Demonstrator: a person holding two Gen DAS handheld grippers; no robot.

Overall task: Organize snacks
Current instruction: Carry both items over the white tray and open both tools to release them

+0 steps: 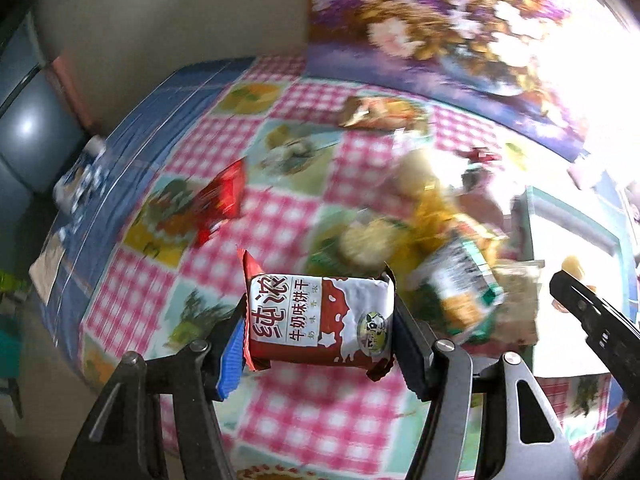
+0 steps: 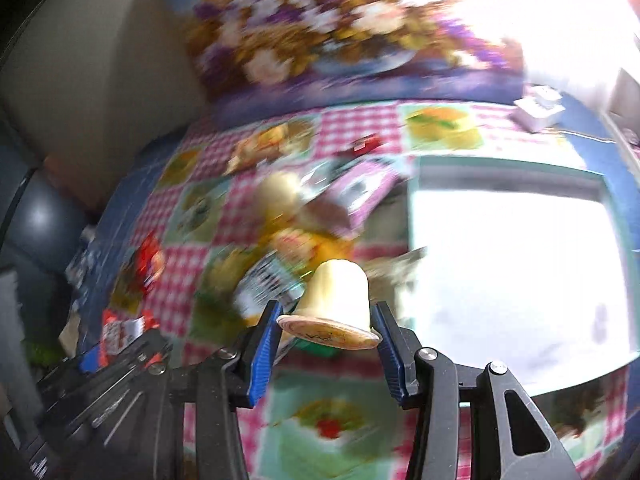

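Observation:
My left gripper (image 1: 318,320) is shut on a red and white milk biscuit packet (image 1: 320,320), held above the checked tablecloth. My right gripper (image 2: 326,320) is shut on a pale yellow jelly cup (image 2: 334,304), gripped at its lid rim, cup lying on its side. A blurred pile of snack packets (image 1: 440,240) lies in the table's middle; the same pile shows in the right wrist view (image 2: 304,220). A white tray with a green rim (image 2: 516,264) sits right of the pile. The right gripper's body shows in the left view at the right edge (image 1: 592,316).
A red snack packet (image 1: 220,200) lies apart to the left of the pile. A pink and blue checked tablecloth (image 1: 280,408) covers the table. A floral picture (image 2: 320,28) leans at the back. A small white box (image 2: 540,110) stands at the back right.

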